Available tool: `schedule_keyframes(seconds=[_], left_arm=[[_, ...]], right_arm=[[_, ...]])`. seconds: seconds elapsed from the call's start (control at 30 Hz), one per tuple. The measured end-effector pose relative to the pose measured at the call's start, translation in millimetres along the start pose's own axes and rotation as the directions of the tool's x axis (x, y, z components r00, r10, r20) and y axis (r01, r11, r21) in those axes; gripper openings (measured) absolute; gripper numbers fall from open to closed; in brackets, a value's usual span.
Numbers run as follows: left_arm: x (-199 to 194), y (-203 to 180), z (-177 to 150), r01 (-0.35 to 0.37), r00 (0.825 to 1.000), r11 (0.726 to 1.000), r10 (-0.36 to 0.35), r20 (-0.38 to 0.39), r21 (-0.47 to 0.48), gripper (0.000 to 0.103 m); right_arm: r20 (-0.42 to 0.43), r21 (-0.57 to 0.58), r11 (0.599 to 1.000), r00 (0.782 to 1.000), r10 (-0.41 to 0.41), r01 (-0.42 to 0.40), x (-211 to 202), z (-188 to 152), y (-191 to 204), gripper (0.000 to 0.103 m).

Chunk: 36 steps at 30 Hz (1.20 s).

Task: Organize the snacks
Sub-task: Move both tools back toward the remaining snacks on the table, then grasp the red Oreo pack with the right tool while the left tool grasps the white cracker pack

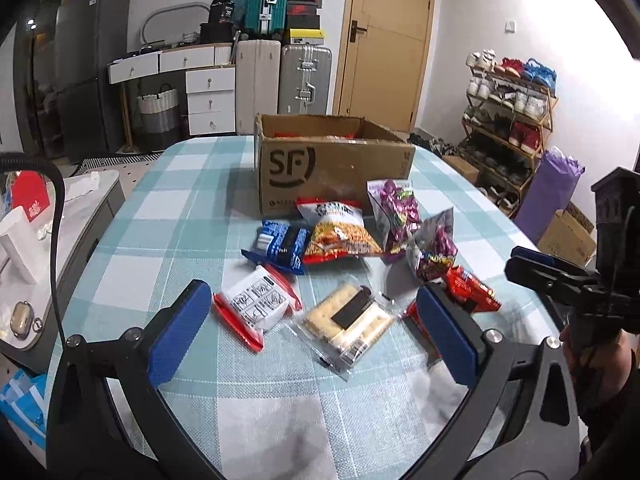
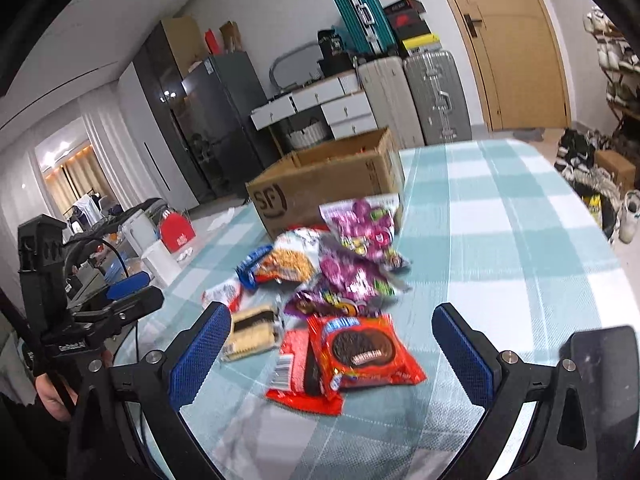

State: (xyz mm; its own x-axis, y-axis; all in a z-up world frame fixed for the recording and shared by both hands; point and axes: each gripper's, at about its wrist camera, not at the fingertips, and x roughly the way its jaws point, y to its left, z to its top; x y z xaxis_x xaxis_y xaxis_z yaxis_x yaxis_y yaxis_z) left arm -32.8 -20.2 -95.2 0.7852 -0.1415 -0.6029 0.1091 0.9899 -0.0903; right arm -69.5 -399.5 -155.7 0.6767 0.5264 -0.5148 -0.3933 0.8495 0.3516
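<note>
Several snack packs lie on the checked tablecloth in front of an open SF cardboard box (image 1: 332,168). In the left wrist view my left gripper (image 1: 316,320) is open and empty, hovering over a clear cracker pack (image 1: 346,322), with a red-and-white pack (image 1: 256,304) to its left. Beyond lie a blue pack (image 1: 282,244), an orange chip bag (image 1: 340,236) and purple candy bags (image 1: 394,212). My right gripper (image 2: 332,344) is open and empty above a red cookie pack (image 2: 362,350). The box also shows in the right wrist view (image 2: 320,184).
A grey side table (image 1: 92,200) with a white carton and small items stands left of the table. Suitcases, drawers and a door are behind the box. A shoe rack (image 1: 508,120) stands at the right. The near tablecloth (image 1: 280,408) is bare.
</note>
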Motion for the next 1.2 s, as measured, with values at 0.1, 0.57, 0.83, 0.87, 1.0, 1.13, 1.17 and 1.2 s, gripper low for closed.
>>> schedule_keyframes(seconds=[0.1, 0.57, 0.83, 0.87, 1.0, 1.13, 1.17, 1.2], left_arm=[[4, -1, -4, 0.004, 1.0, 1.0, -0.003, -0.009, 0.012, 0.103], [44, -7, -13, 0.051, 0.995, 0.999, -0.051, -0.085, -0.001, 0.103], [60, -6, -14, 0.054, 0.993, 0.998, -0.055, -0.109, -0.008, 0.103], [61, -6, -14, 0.055, 0.992, 0.998, -0.056, -0.113, -0.009, 0.103], [65, -7, -14, 0.06, 0.991, 0.998, -0.061, -0.121, -0.007, 0.103], [68, -10, -16, 0.061, 0.99, 0.998, -0.061, -0.13, -0.003, 0.103], [67, -10, -17, 0.061, 0.99, 0.998, -0.06, -0.131, -0.003, 0.103], [68, -10, -18, 0.06, 0.989, 0.998, -0.06, -0.133, -0.003, 0.103]], right_arm=[[-0.04, 0.024, 1.0, 0.999, 0.002, -0.001, 12, -6, -7, 0.102], [-0.161, 0.09, 0.995, 0.986, 0.052, -0.038, 44, -13, -26, 0.102], [-0.221, 0.089, 0.996, 0.975, 0.034, -0.014, 62, -11, -30, 0.1], [-0.218, 0.088, 0.996, 0.975, 0.034, -0.015, 62, -10, -30, 0.099], [-0.221, 0.092, 0.995, 0.974, 0.049, -0.029, 63, -10, -30, 0.096], [-0.218, 0.102, 0.994, 0.974, 0.057, -0.036, 63, -10, -32, 0.088], [-0.218, 0.102, 0.994, 0.974, 0.057, -0.035, 62, -10, -32, 0.085], [-0.22, 0.102, 0.994, 0.974, 0.057, -0.035, 63, -11, -32, 0.08]])
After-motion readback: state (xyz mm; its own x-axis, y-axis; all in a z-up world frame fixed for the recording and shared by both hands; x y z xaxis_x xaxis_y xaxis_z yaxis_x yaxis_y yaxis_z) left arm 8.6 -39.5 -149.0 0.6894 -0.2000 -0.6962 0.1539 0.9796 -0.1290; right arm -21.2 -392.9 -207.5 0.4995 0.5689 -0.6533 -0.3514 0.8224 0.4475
